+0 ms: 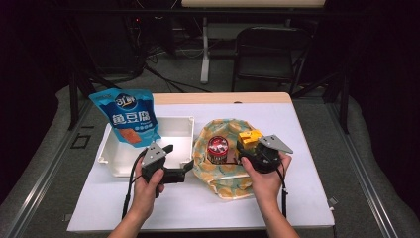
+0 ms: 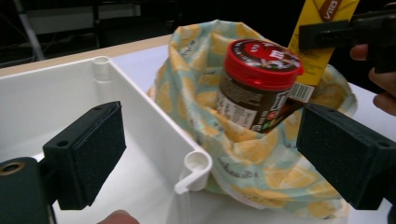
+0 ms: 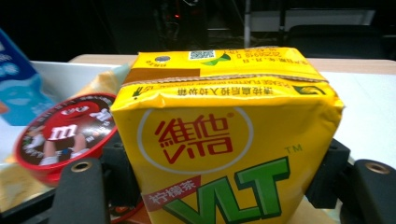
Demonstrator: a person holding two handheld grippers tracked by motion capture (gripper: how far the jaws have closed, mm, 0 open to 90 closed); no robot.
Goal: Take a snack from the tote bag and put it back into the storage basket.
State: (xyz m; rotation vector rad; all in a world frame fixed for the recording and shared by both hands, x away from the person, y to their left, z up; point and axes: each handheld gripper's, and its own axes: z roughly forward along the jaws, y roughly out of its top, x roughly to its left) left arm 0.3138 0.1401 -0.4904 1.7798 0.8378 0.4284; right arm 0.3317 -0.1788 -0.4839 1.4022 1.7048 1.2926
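Both right gripper (image 3: 224, 186) jaws clamping yellow carton (image 3: 224, 135), left gripper (image 2: 210, 154) jaws wide, empty

The drink carton (image 3: 224, 140) was glossy yellow coated paper, creased along its top fold. The jar (image 2: 254, 93) had a shiny red plastic lid and a printed label. The bag (image 2: 261, 163) was soft, wrinkled cloth. The tray (image 2: 140, 116) was smooth white plastic, the snack pouch (image 1: 128, 116) glossy film, the gripper pads (image 2: 88, 154) matt black.

Yellow lemon-tea carton (image 3: 224, 140) upright above patterned bag (image 1: 223, 173).
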